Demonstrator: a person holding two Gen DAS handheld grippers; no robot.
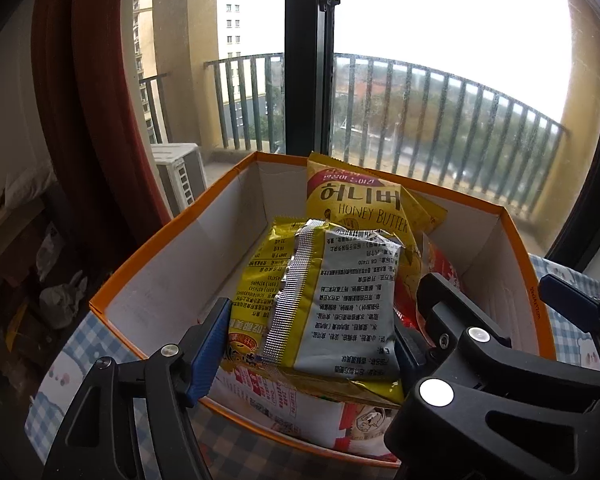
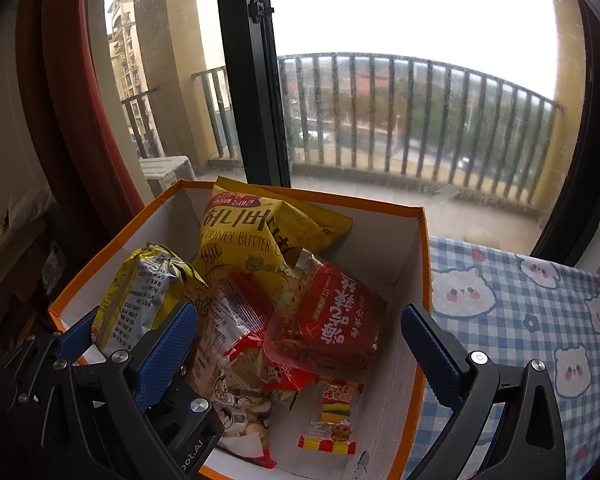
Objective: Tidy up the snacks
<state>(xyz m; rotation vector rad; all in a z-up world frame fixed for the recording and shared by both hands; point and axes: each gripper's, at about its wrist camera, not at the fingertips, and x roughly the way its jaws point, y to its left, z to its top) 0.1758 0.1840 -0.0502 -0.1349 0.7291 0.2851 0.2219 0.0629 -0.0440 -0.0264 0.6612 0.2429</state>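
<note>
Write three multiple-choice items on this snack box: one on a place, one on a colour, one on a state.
1. Where is the burger gummy packet? A on the tablecloth; B inside the box; C in the tongs.
2. What colour is the box's rim? A orange; B green; C black.
3. How are the right tongs? A shut on a bag; B out of view; C open.
Key: B, it lies on the box's white floor; A, the edge is orange; C, the fingers stand wide apart, gripping nothing.
</note>
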